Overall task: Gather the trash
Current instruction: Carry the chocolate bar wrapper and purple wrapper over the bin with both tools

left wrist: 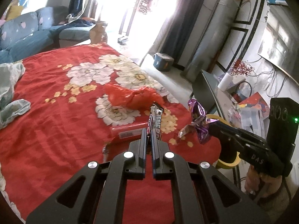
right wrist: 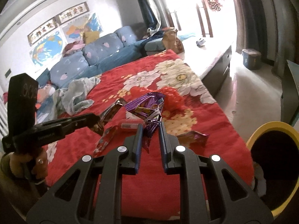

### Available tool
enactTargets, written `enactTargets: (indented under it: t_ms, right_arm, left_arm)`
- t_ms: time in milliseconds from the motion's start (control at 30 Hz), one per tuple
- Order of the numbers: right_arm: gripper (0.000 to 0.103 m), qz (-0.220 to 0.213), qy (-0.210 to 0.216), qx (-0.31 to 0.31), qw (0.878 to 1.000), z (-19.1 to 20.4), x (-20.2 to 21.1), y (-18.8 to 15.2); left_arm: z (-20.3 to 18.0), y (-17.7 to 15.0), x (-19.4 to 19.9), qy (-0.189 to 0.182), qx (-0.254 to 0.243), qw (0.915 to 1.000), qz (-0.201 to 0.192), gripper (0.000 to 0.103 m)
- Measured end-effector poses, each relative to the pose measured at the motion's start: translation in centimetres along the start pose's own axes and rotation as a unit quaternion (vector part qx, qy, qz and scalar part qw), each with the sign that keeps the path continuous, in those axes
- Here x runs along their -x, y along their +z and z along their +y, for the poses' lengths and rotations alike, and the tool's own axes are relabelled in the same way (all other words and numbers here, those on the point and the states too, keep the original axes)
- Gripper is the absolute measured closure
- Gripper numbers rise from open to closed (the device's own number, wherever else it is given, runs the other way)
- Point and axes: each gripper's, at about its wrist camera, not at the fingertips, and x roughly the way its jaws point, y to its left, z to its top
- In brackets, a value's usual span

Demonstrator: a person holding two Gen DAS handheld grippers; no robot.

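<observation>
My left gripper (left wrist: 149, 133) is shut on a dark candy-bar wrapper (left wrist: 156, 119) and holds it above the red flowered blanket (left wrist: 56, 130). It shows from the side in the right wrist view (right wrist: 97, 121) with the wrapper (right wrist: 110, 112). My right gripper (right wrist: 151, 126) is shut on a crumpled purple snack bag (right wrist: 145, 106), also seen in the left wrist view (left wrist: 199, 120). A red plastic bag (left wrist: 130, 97), a red packet (left wrist: 127, 131) and more wrappers (right wrist: 192, 136) (right wrist: 105, 140) lie on the blanket. A yellow-rimmed bin (right wrist: 272, 160) stands at the bed's right edge.
A grey-green cloth (right wrist: 74, 95) lies on the blanket's left side. A blue sofa (right wrist: 93, 56) stands behind the bed. A cluttered glass table (left wrist: 243, 108) and a grey bucket (left wrist: 162, 61) are to the right on the floor.
</observation>
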Motion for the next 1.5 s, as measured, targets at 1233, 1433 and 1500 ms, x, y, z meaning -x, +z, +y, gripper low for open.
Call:
enactTargets:
  t_ms: [1233, 1433, 1500]
  right_arm:
    - [0.091, -0.059, -0.094, -0.072, 0.991, -9.2, 5.6, 0.7]
    - [0.091, -0.064, -0.110, -0.086, 0.988, -10.5, 6.1, 0.5]
    - [0.091, -0.066, -0.115, -0.092, 0.987, -11.0, 6.3, 0.4]
  left_arm:
    - [-9.1, 1.0, -4.4, -0.065, -0.062, 0.9959, 0.011, 0.099]
    - [-10.9, 0.8, -5.4, -0.076, -0.076, 0.9941, 0.016, 0.098]
    - [-11.5, 0.7, -5.6, -0.078, -0.080, 0.9936, 0.016, 0.099]
